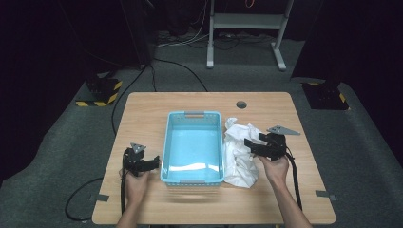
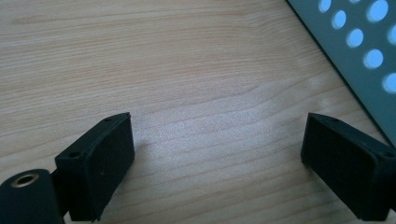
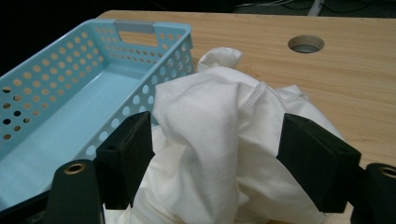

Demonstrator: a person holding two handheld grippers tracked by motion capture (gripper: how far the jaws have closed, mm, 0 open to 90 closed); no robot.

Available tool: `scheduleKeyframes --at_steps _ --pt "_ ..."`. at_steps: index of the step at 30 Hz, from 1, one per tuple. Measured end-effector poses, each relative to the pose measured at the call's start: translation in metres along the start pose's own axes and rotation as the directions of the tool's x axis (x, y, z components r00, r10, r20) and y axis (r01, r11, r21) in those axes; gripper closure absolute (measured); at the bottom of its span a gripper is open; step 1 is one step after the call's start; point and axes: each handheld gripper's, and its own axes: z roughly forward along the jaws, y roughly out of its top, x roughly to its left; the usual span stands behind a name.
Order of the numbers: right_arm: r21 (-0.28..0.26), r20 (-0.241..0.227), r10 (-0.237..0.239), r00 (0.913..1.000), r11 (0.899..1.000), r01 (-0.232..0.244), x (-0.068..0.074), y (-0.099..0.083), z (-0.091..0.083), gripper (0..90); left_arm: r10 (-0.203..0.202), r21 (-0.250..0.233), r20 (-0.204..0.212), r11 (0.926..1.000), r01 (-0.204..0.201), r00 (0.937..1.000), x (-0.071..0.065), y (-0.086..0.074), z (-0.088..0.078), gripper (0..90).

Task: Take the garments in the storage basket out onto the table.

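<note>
White cloth (image 3: 219, 140): crumpled on worktop (image 1: 142, 107), touching blue perforated basket (image 1: 192, 147) at left; right gripper (image 3: 217, 158) fingers wide astride it; left gripper (image 2: 217, 154) fingers wide, empty.

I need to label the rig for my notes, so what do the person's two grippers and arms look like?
Both the left gripper and the right gripper are black, each with two blocky, flat-faced black jaws. A grey three-cornered plate tops each one, and a black cable trails from each back toward the table's near edge. A brass-coloured insert shows beside the jaws. The forearms are bare, with no sleeves in sight.
</note>
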Motion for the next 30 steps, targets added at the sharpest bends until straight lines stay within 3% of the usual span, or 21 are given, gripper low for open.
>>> scheduleKeyframes --at_steps 6,9,17,19,22,30 --pt "-0.028 -0.009 -0.005 0.9999 1.000 0.005 -0.001 0.003 -0.009 25.5 0.000 0.000 0.001 1.0000 0.000 1.0000 0.000 0.000 0.000 9.7" --pt "-0.049 -0.030 0.013 0.9995 0.999 -0.015 -0.004 0.005 -0.015 25.5 0.000 0.000 0.001 1.0000 0.000 1.0000 0.000 0.000 0.000 9.7" --pt "-0.059 -0.031 0.006 0.9995 0.998 -0.007 -0.007 0.008 -0.023 25.1 0.000 0.000 0.001 1.0000 0.000 1.0000 0.000 0.000 0.000 9.7" --pt "-0.059 -0.020 -0.009 0.9998 0.998 0.008 -0.008 0.009 -0.026 25.2 0.001 0.000 0.001 1.0000 -0.001 1.0000 0.000 0.000 0.000 9.7" --pt "-0.081 -0.030 0.020 0.9993 0.996 -0.022 -0.014 0.011 -0.031 25.1 0.000 0.000 0.001 1.0000 0.000 1.0000 0.000 0.000 0.000 9.7" --pt "-0.103 0.001 0.022 0.9998 0.994 -0.022 -0.024 0.010 -0.046 25.2 0.001 0.000 0.001 1.0000 -0.001 1.0000 0.000 0.000 0.000 9.7"
